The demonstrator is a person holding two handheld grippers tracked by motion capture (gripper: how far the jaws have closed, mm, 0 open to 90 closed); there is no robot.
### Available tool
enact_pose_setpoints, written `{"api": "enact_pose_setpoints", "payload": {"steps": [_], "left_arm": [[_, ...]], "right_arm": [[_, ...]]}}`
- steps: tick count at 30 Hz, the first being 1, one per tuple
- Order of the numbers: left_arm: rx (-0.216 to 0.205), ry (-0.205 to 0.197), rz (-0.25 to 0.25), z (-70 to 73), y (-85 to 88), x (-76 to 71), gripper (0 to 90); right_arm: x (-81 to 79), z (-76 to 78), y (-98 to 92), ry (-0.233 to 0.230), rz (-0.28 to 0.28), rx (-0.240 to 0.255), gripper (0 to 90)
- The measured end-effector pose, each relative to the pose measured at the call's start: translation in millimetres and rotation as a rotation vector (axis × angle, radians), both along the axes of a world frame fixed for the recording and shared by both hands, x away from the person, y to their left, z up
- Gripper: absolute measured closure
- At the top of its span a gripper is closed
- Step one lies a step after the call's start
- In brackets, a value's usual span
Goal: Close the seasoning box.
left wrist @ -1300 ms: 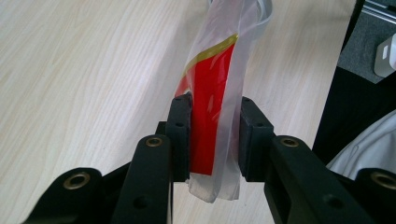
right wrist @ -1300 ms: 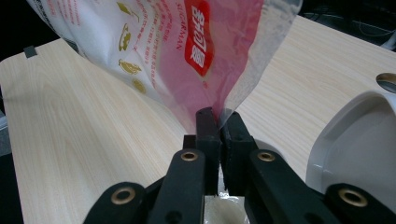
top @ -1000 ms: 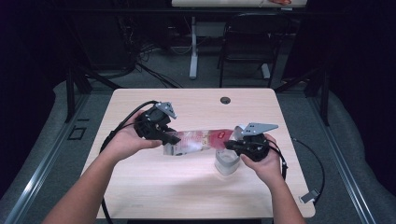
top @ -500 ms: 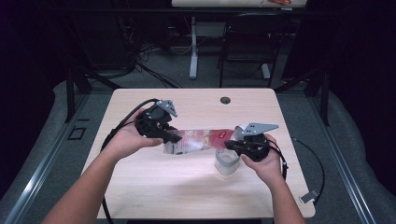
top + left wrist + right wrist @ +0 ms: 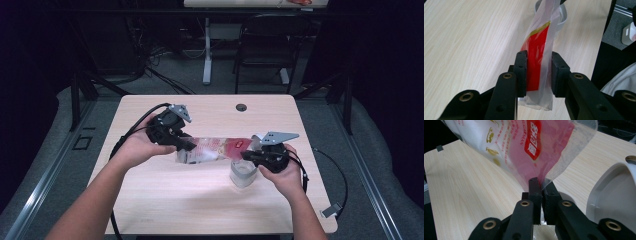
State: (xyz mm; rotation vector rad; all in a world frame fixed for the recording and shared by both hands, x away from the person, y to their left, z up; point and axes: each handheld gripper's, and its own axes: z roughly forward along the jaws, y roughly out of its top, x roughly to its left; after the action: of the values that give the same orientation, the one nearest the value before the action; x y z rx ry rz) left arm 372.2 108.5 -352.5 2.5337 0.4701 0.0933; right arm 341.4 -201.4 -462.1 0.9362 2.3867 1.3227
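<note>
Fingers of both grippers clamp opposite ends of the plastic bag [image 5: 215,149] above the table [image 5: 165,200].

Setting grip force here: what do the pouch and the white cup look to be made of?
Pouch: thin glossy plastic film, apparently; clear edges, red print, creases where it is pinched. Cup: likely hard plastic, smooth matte off-white with a moulded rim.

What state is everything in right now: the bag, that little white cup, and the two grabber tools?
Plastic bag: stretched between both tools, held above the table.
White cup: upright on the table, beneath the bag's right end.
Left gripper: jaws on either side of one end of the bag.
Right gripper: jaws pinched tight on the bag's other edge.
</note>
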Motion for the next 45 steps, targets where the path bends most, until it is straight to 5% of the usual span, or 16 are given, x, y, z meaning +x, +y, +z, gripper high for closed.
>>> {"api": "enact_pose_setpoints", "payload": {"steps": [45], "left_arm": [[-0.012, -0.018, -0.013, 10.2, -9.5, 2.2, 71.8]], "right_arm": [[-1.3, -0.9, -1.8, 0.0, -0.018, -0.019, 86.7]]}}
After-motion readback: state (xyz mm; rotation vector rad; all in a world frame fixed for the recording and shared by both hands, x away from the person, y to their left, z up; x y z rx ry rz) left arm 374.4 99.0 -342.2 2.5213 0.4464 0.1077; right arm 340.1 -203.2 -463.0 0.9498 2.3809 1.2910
